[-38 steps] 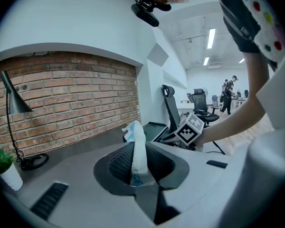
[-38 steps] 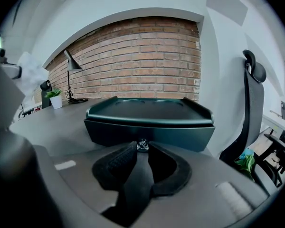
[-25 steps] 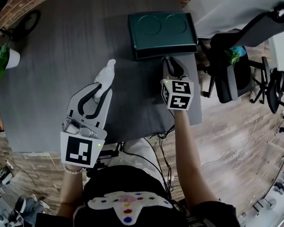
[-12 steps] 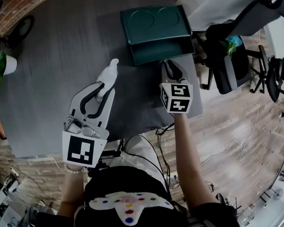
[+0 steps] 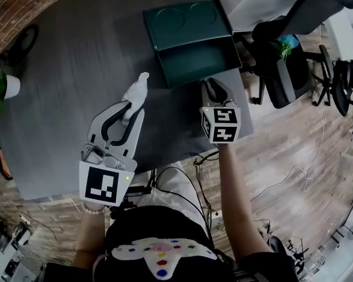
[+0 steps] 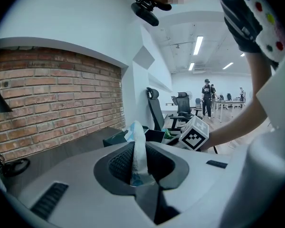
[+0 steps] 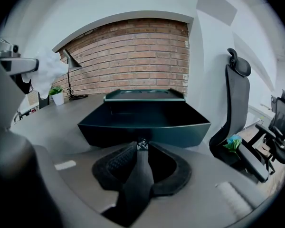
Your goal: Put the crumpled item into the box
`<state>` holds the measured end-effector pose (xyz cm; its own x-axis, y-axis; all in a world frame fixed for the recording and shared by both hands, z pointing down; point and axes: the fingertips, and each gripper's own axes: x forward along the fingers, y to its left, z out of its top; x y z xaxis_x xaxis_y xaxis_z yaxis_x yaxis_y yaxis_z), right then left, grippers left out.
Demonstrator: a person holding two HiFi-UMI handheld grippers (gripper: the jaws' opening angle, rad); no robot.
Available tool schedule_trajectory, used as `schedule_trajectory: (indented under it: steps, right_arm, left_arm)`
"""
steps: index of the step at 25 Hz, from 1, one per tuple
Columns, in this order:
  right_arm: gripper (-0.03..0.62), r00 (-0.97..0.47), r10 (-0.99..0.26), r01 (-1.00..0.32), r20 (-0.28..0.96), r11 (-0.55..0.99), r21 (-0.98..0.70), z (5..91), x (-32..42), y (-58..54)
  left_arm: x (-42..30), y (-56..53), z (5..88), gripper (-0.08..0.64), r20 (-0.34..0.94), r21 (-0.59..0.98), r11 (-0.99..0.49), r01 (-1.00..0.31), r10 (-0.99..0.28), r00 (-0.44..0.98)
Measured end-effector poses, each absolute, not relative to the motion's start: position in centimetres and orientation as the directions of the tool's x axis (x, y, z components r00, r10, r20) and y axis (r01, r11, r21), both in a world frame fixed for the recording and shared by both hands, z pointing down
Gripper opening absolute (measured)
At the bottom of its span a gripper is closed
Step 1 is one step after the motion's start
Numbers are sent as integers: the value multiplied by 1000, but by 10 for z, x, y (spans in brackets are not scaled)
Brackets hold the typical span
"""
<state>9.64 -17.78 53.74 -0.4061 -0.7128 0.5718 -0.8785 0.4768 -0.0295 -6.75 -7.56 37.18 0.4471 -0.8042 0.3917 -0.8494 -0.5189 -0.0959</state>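
Note:
A dark green box (image 5: 195,56) stands open at the table's far right, its lid (image 5: 184,21) tipped back; the right gripper view looks into its empty inside (image 7: 145,113). My right gripper (image 5: 215,90) sits at the box's front wall, its jaws closed on a small dark pull tab (image 7: 142,145). The crumpled white item (image 5: 135,94) sticks up out of my left gripper (image 5: 133,106), which is shut on it above the table, left of the box. In the left gripper view the item (image 6: 137,144) stands upright between the pads.
The dark table (image 5: 76,69) ends just right of the box. A black office chair (image 5: 285,69) stands beyond that edge. A potted plant (image 5: 5,86) and a lamp base (image 5: 30,34) sit at the far left. People (image 6: 206,96) stand far off.
The box's open inside shows wider than before, as my right gripper has drawn back towards me at its front. My left gripper still holds the crumpled item.

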Motion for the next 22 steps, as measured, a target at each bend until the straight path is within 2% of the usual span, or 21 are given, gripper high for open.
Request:
schedule_trajectory:
  steps: [5,7,10,11,12,15,22]
  right_arm:
    - [93,-393,-726,-891,564,453,-38,535,99,-177]
    - [118,-401,-739,-896,541,440,-62,526,99,-175]
    - [117,-403,-764,-900,503,431,-66,504,101,-170]
    - [105,-389,-779,-905,492,422,-48,495,104,-169]
    - [58,-372,-796,-912,478,409,-29,485,107,-167]
    - [11,-346,-836,-926,426,378,-12,455,115,-160]
    - [9,-317,-890,-939,328,342,19,393,135,-132]
  left_arm:
    - [-67,-74,368,63,392,-93,-519,-850,-803,448]
    - [-67,-73,365,63,387,-90,-518,-851,-805,449]
    - [-68,-72,360,63,376,-83,-515,-853,-809,452]
    - [-67,-72,358,63,371,-82,-517,-852,-809,455]
    - [-67,-72,356,63,367,-80,-519,-851,-809,459]
    - [-66,-70,348,63,351,-83,-528,-845,-809,471]
    - [-56,-72,321,63,312,-107,-552,-827,-808,500]
